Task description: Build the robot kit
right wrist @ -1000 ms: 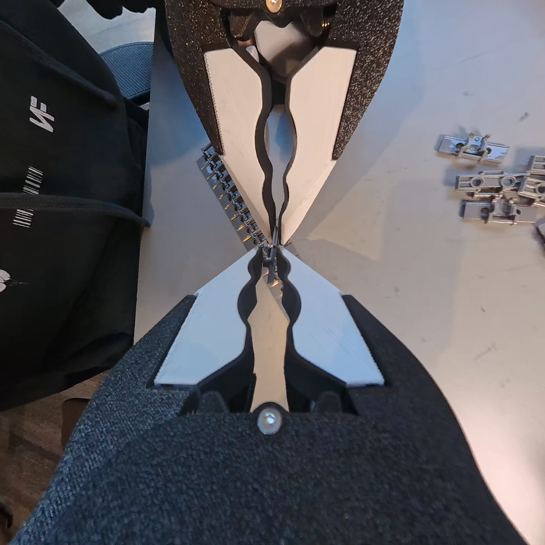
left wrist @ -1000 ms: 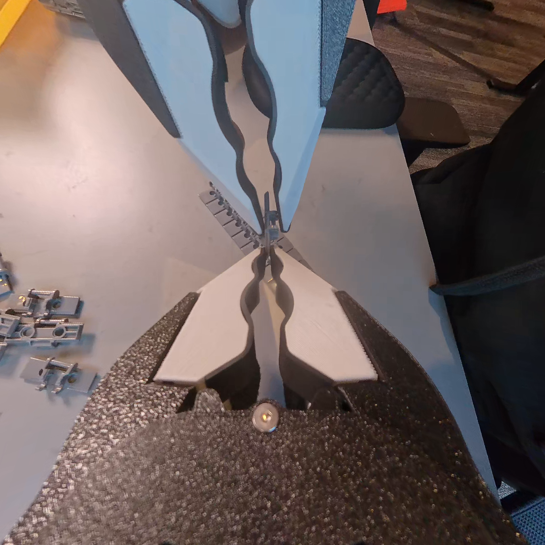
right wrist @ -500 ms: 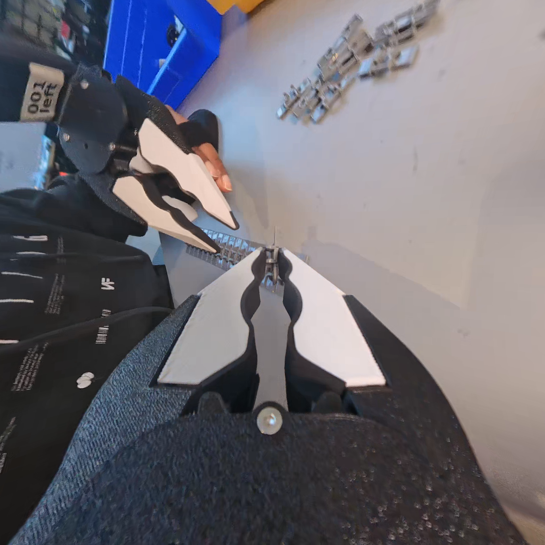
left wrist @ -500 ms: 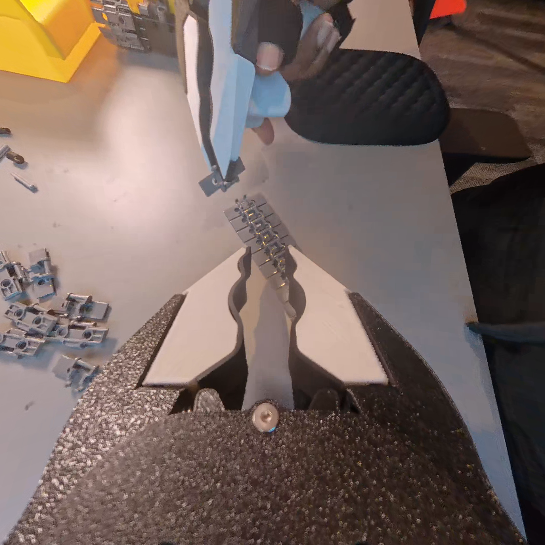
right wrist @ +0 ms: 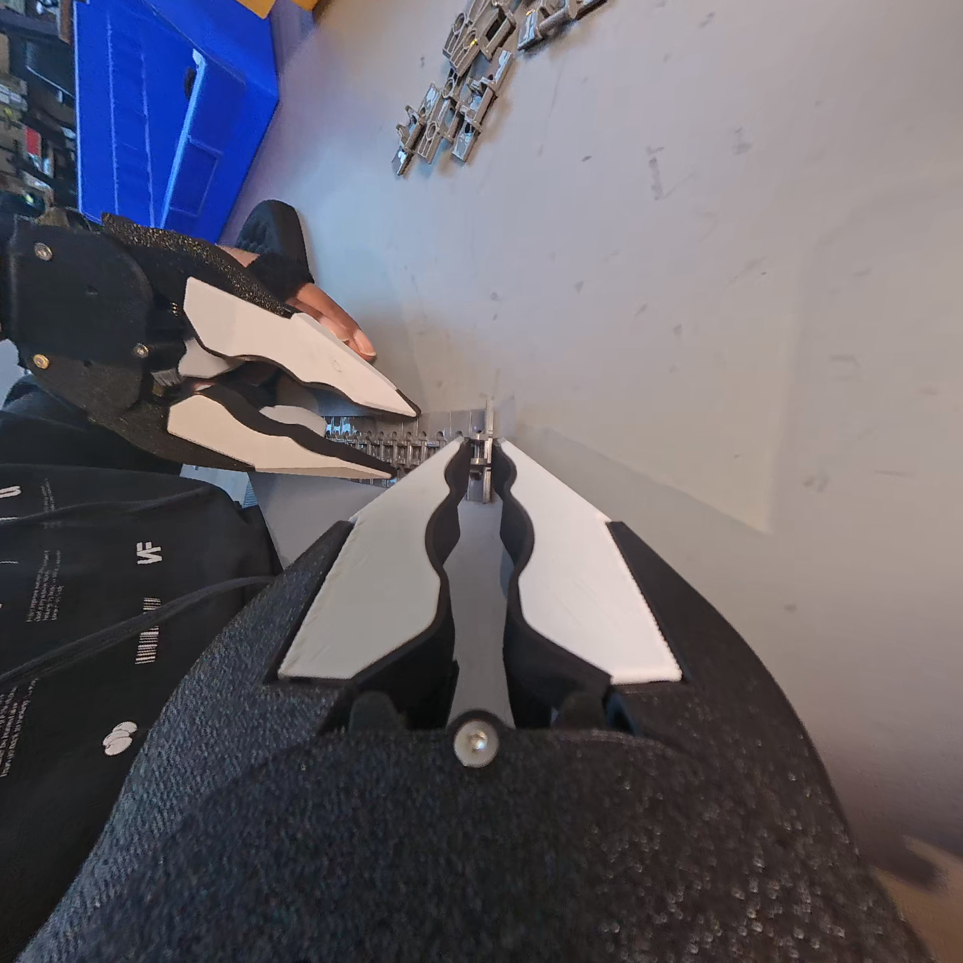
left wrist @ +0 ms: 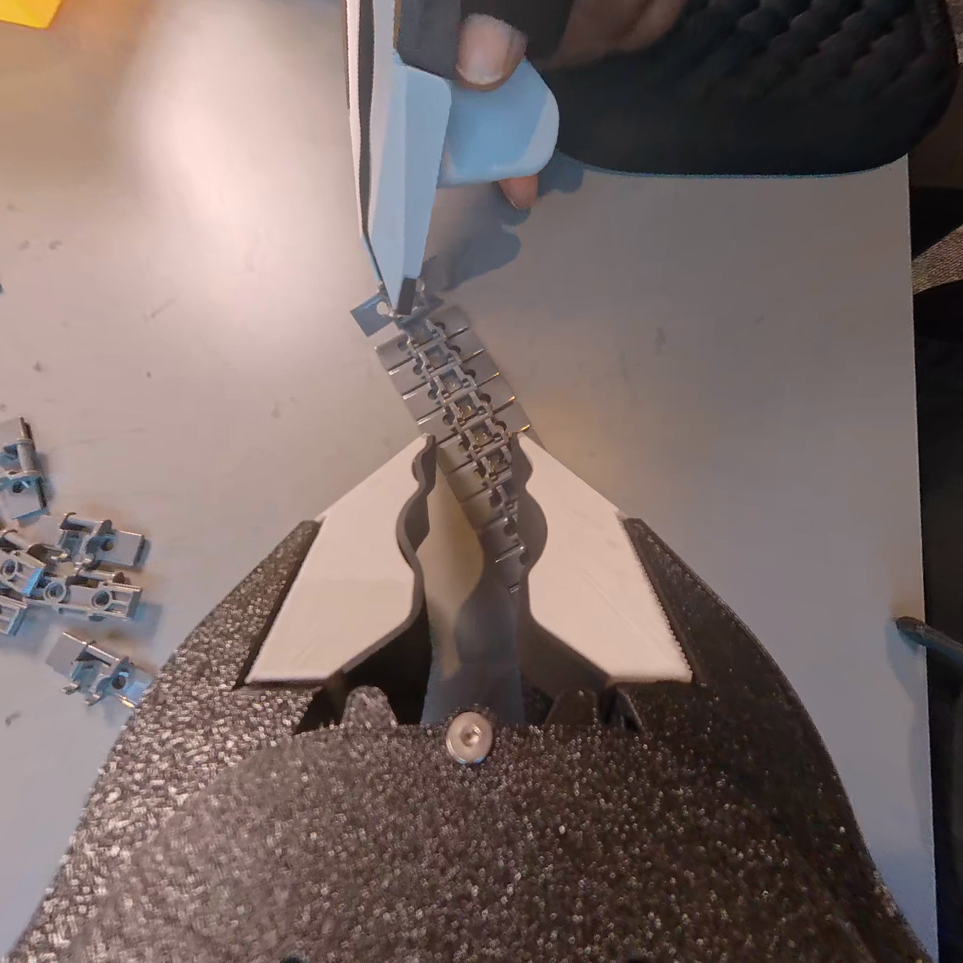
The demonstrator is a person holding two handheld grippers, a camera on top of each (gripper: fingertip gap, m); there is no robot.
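A chain of joined grey track links (left wrist: 453,385) lies on the grey table (left wrist: 703,417). My left gripper (left wrist: 477,440) is open, and the near part of the chain runs between its fingers, close against the right one. My right gripper (right wrist: 479,443) is shut on a single grey link (right wrist: 482,469) and holds it against the chain's far end. In the left wrist view the right gripper (left wrist: 404,297) comes down from the top with that link (left wrist: 371,317) at its tip. In the right wrist view the left gripper (right wrist: 406,443) straddles the chain (right wrist: 385,443) from the left.
Several loose grey links (left wrist: 78,573) lie left of the chain and also show in the right wrist view (right wrist: 458,104). A blue bin (right wrist: 172,120) stands beyond the table. A black chair seat (left wrist: 729,83) and a black bag (right wrist: 78,573) lie past the table's edge (left wrist: 912,417). There is about 6 centimetres between the tips of the two grippers.
One second ago both grippers met tip to tip, both shut. The left gripper has opened over the chain. The right gripper swung away with the single link, then brought it to the chain's far end.
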